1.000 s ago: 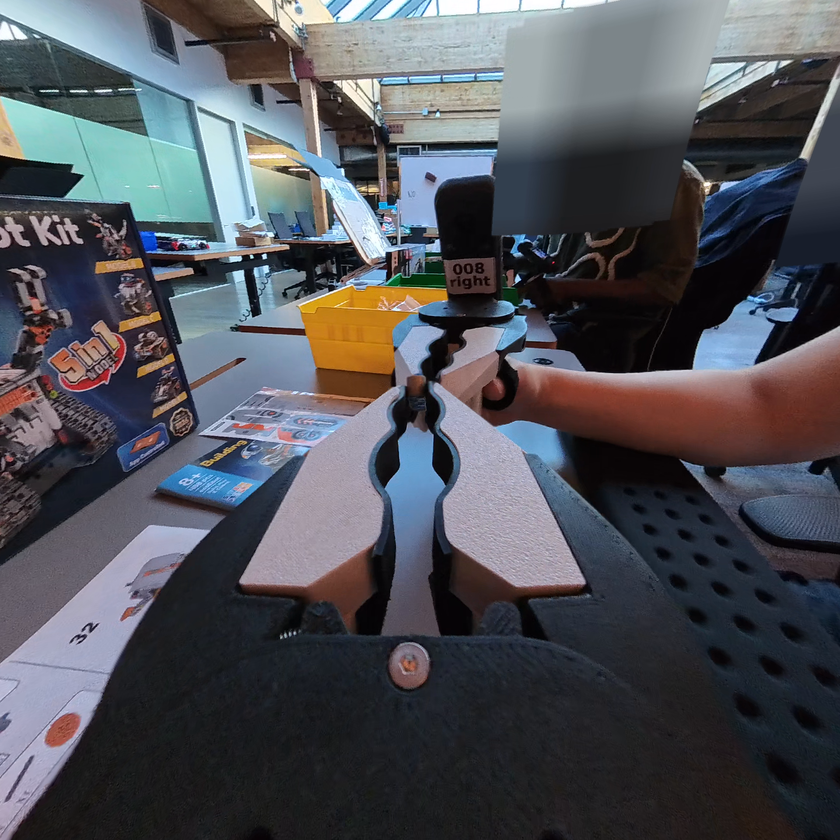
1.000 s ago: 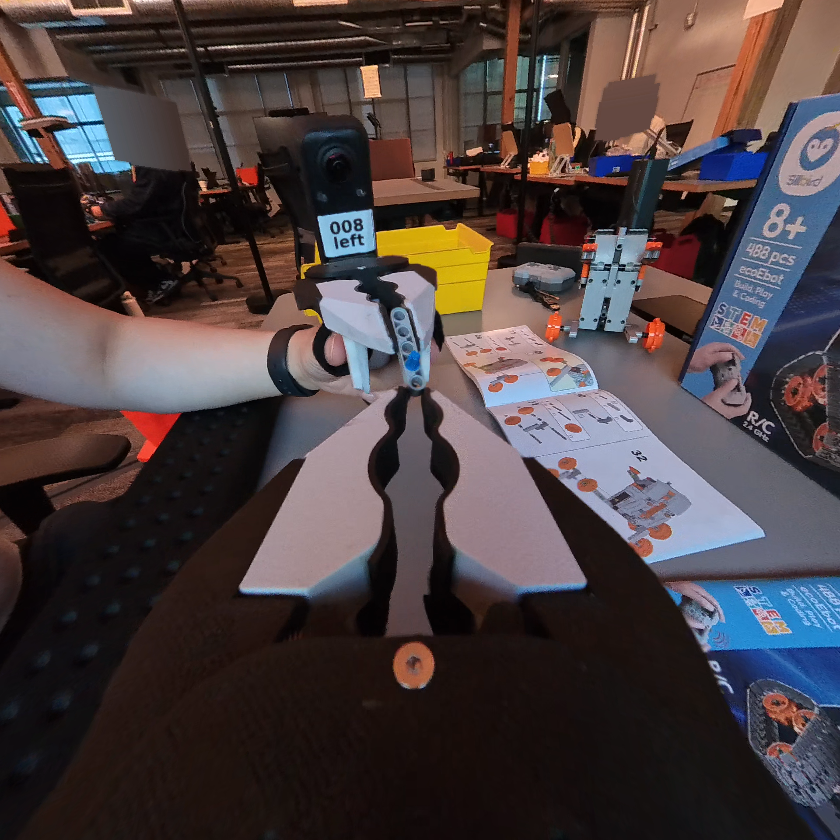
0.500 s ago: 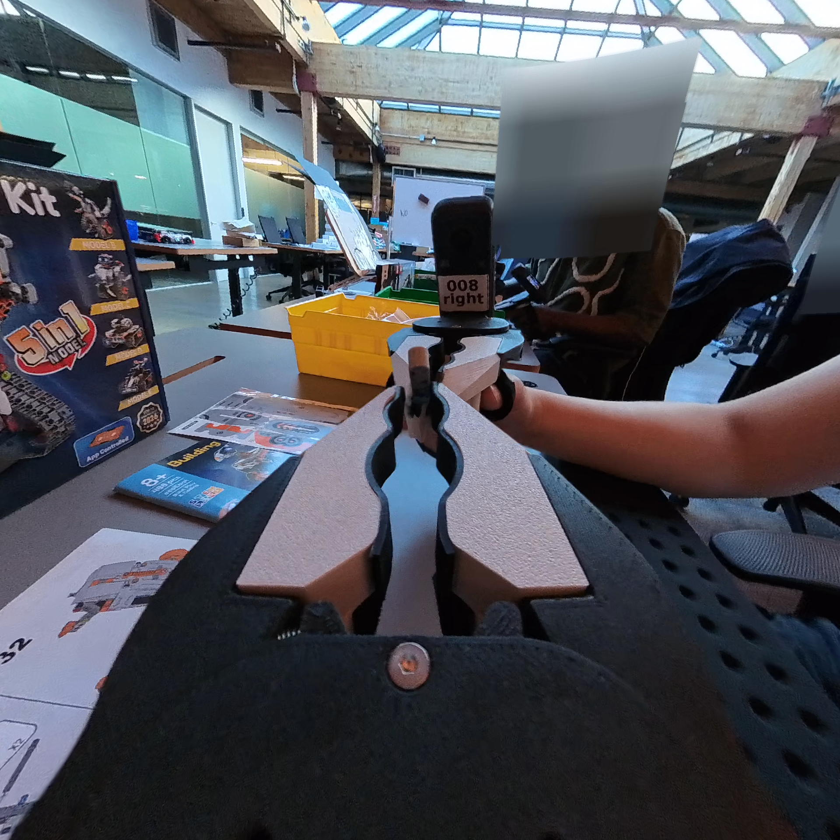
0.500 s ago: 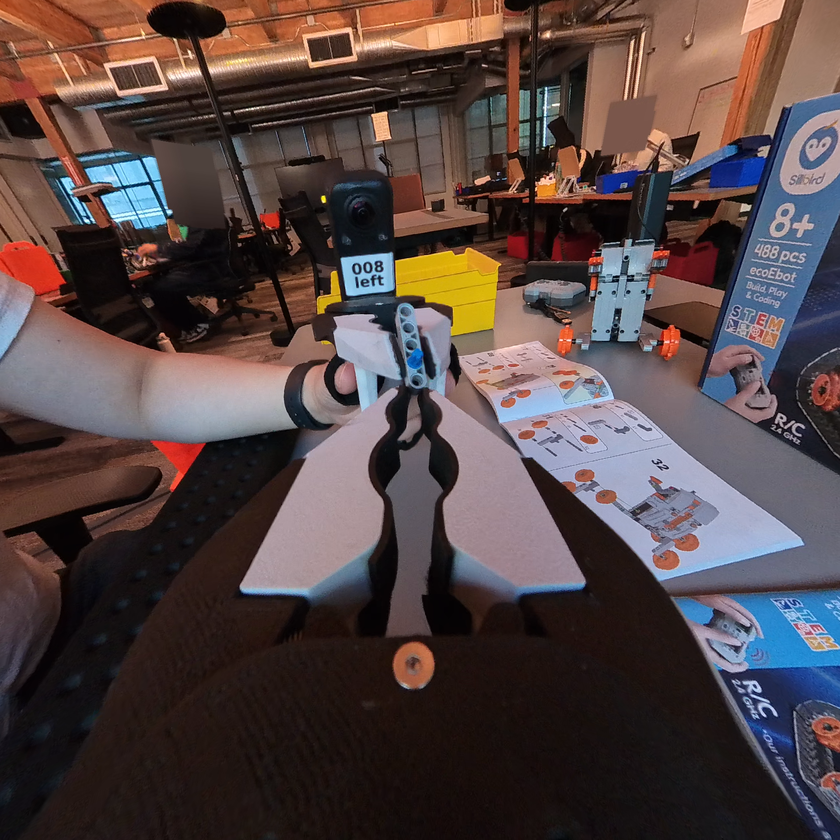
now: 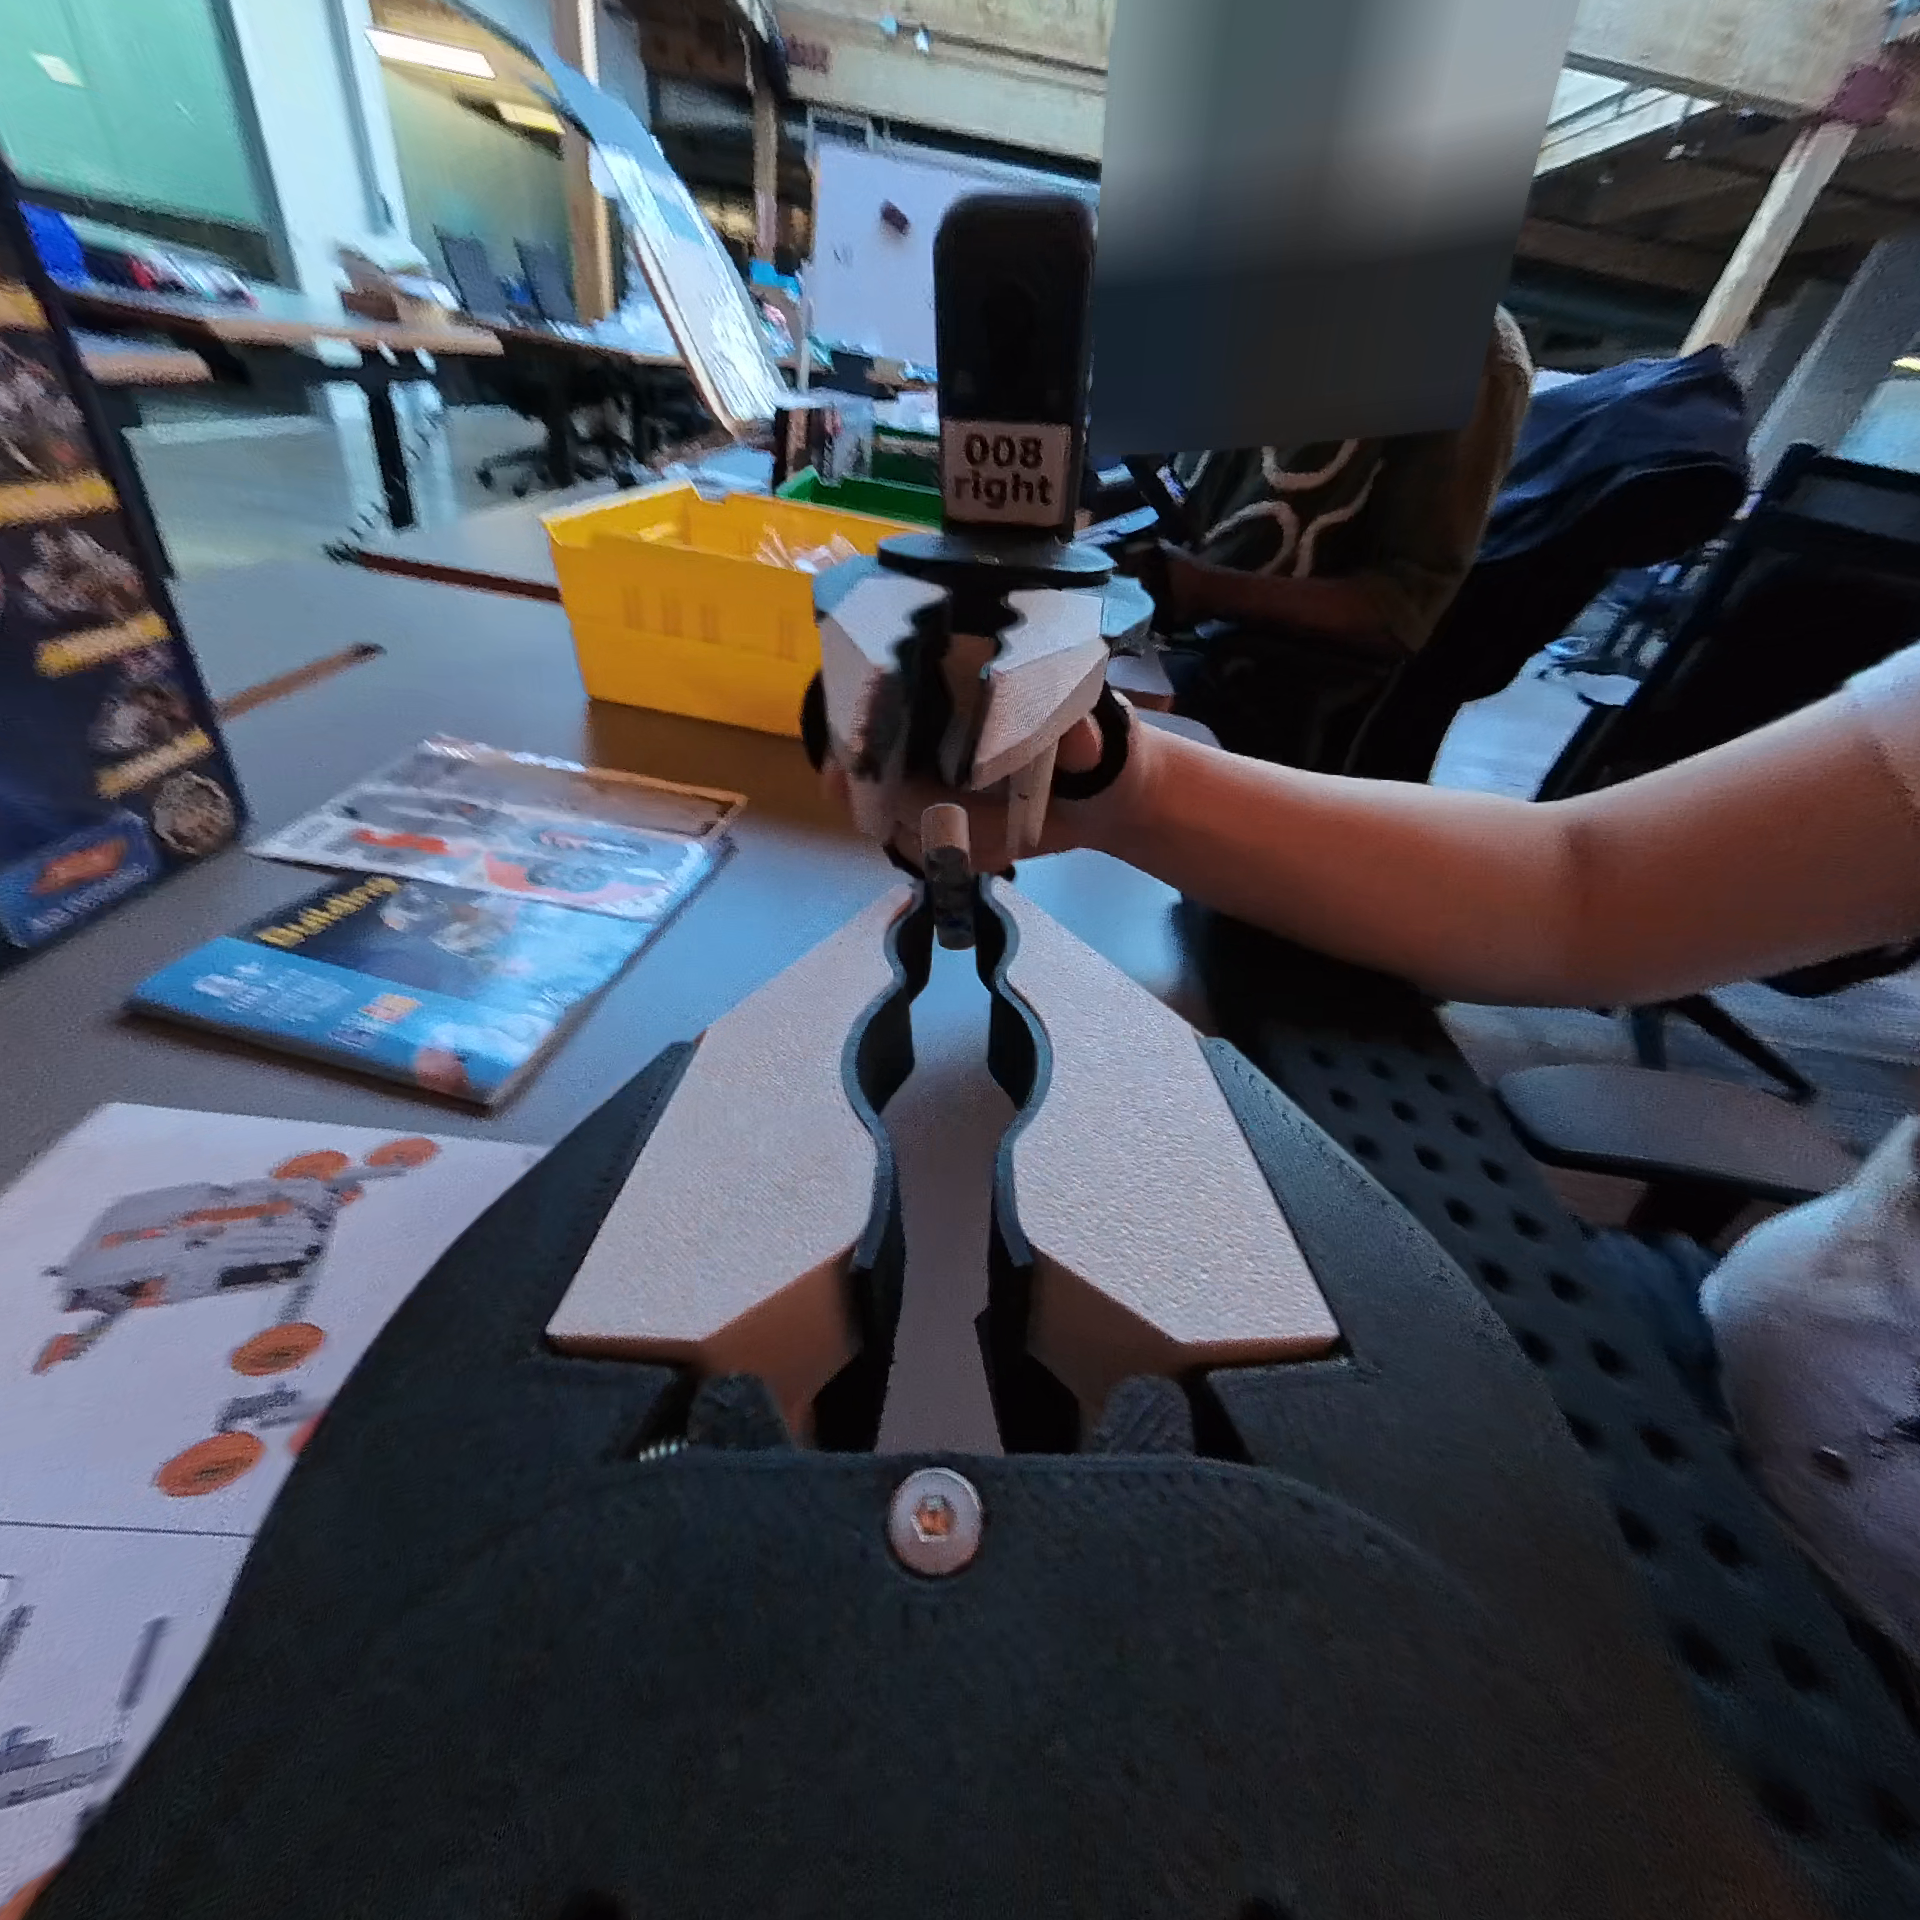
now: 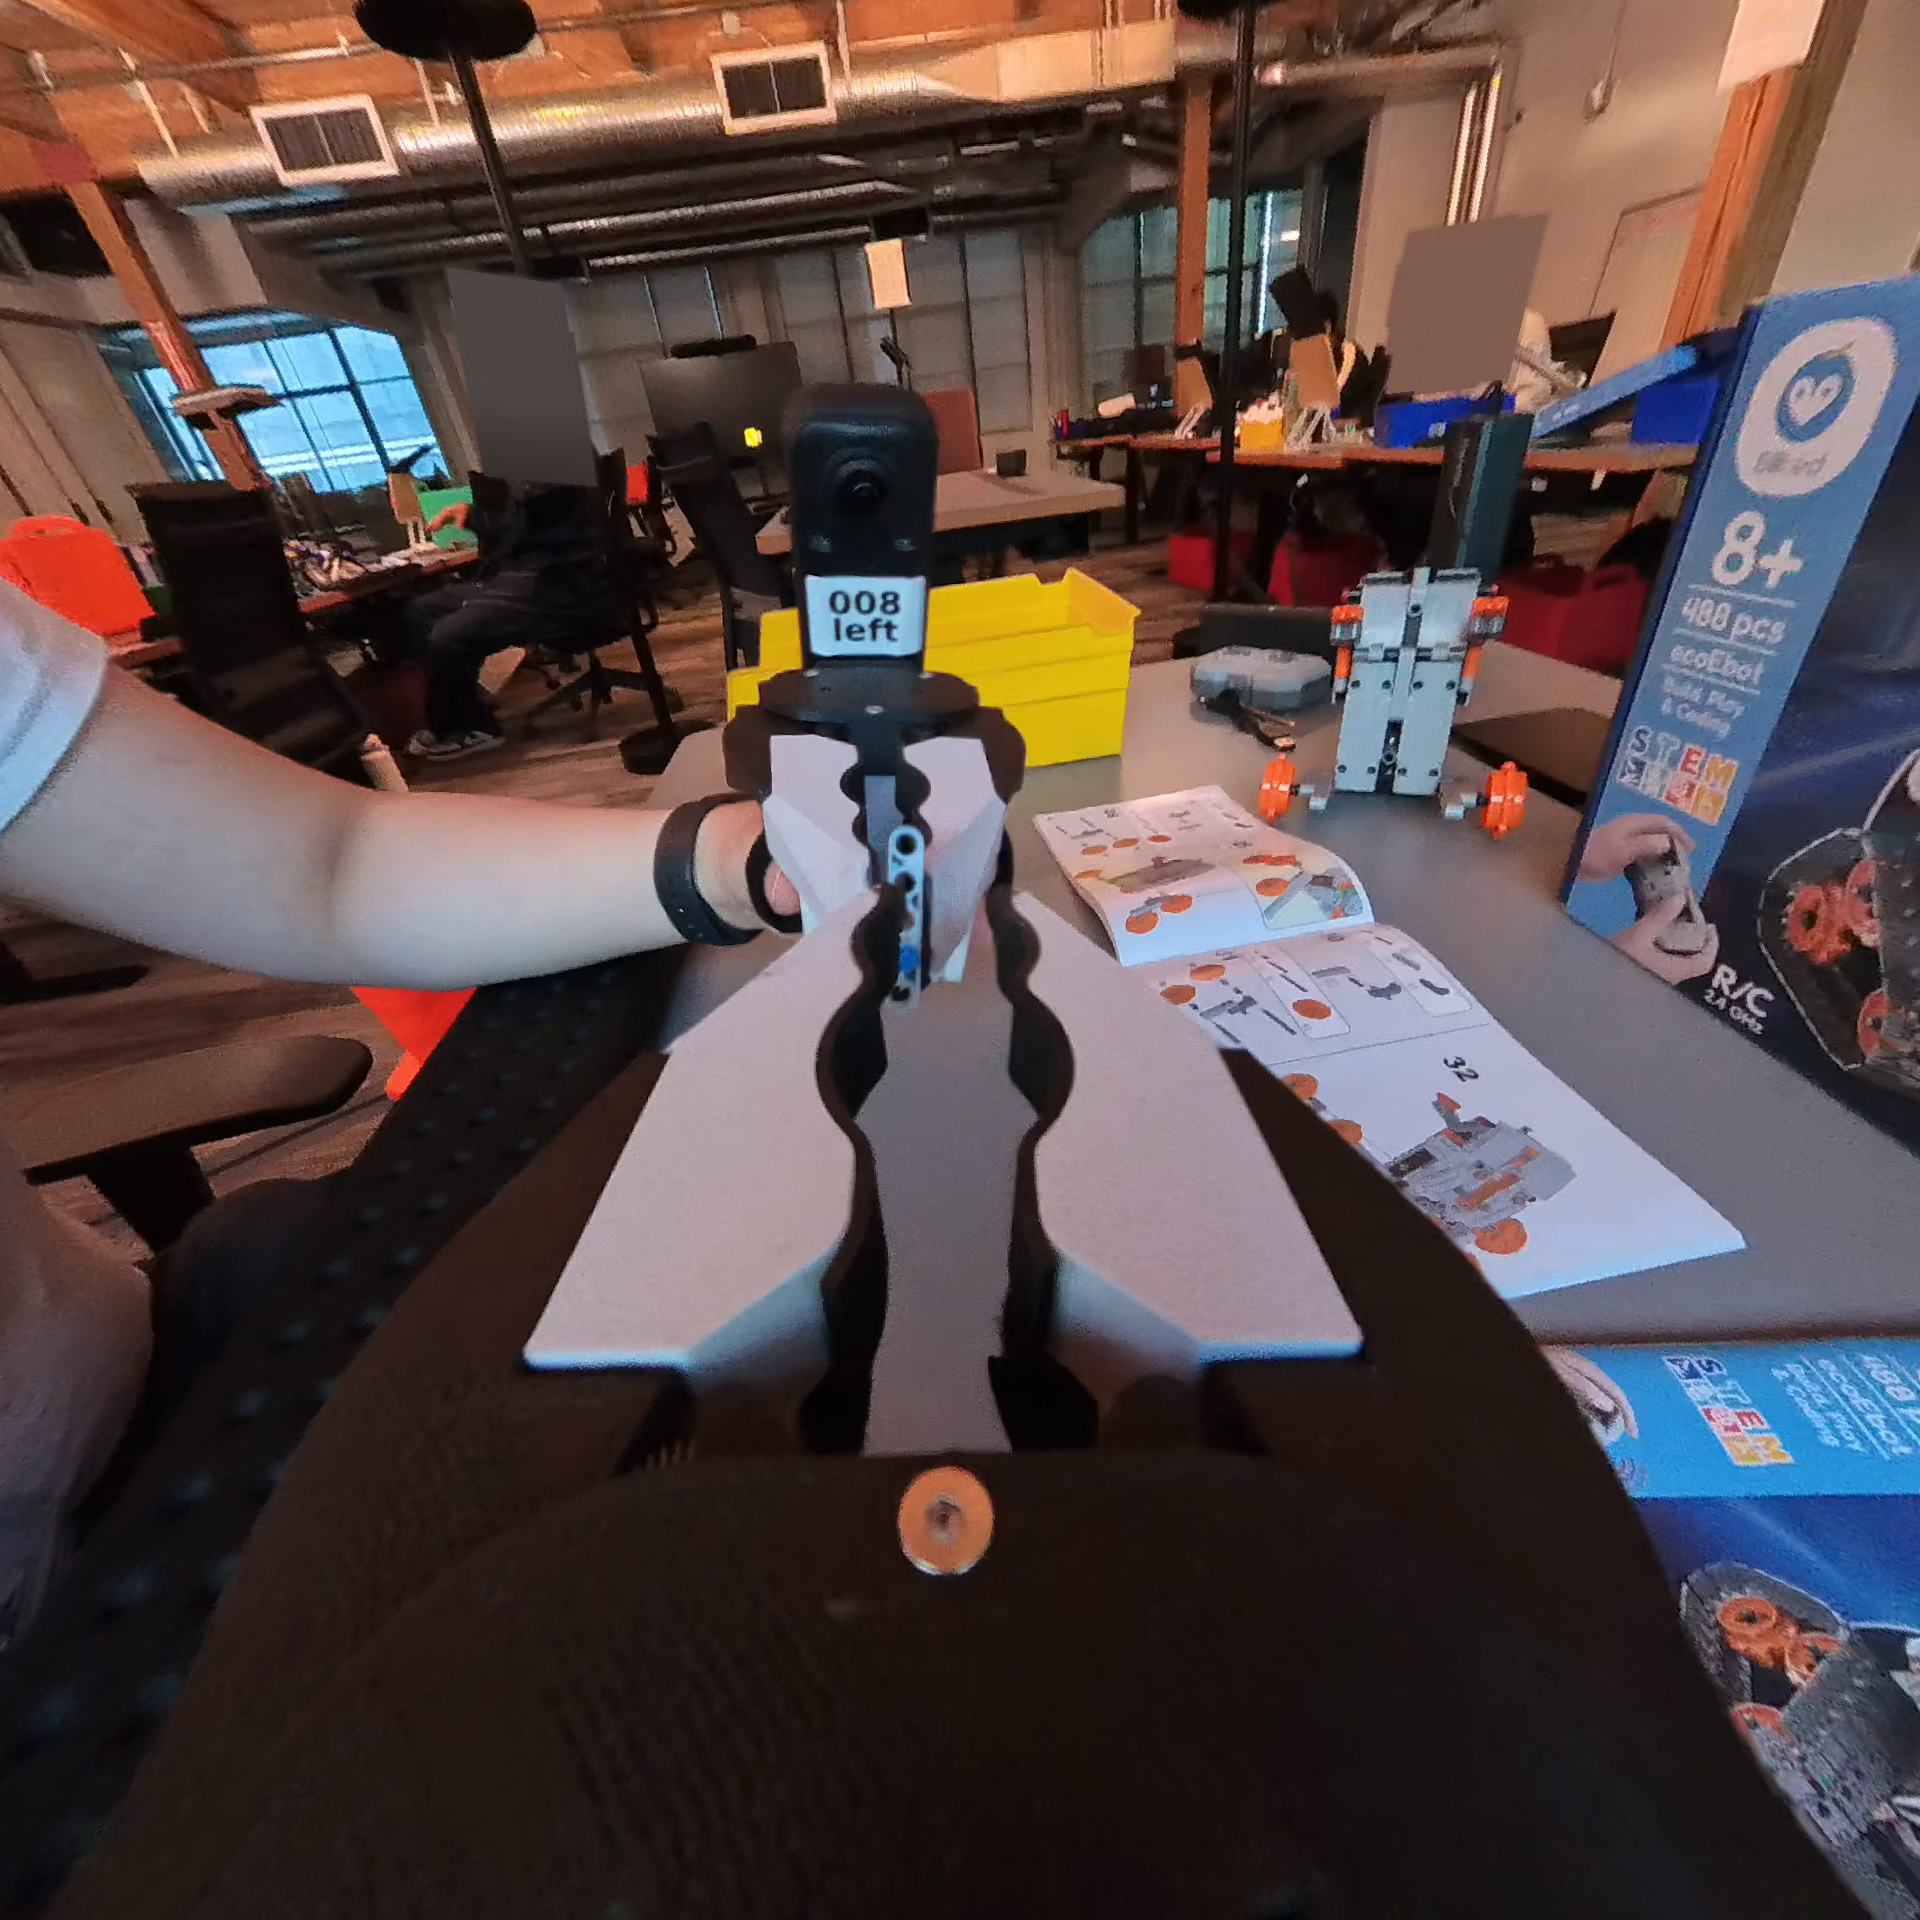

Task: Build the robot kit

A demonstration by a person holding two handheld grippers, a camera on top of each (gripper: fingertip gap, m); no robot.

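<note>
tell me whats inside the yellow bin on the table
In the left wrist view the yellow bin holds a pale, orange-tinged clump of small pieces, too blurred to identify. Its front wall hides whatever lies lower inside, and the right gripper covers its right end.

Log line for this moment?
left tongs: shut on grey beam | right tongs: open, tips near beam | table: manual, yellow bin

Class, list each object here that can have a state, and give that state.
Left tool: shut on the grey holed plastic beam.
Right tool: open, fingers either side of the beam.
White paper instruction booklet: lying open.
Grey-and-orange brick robot: standing upright.
Yellow plastic bin: open-topped.
</note>
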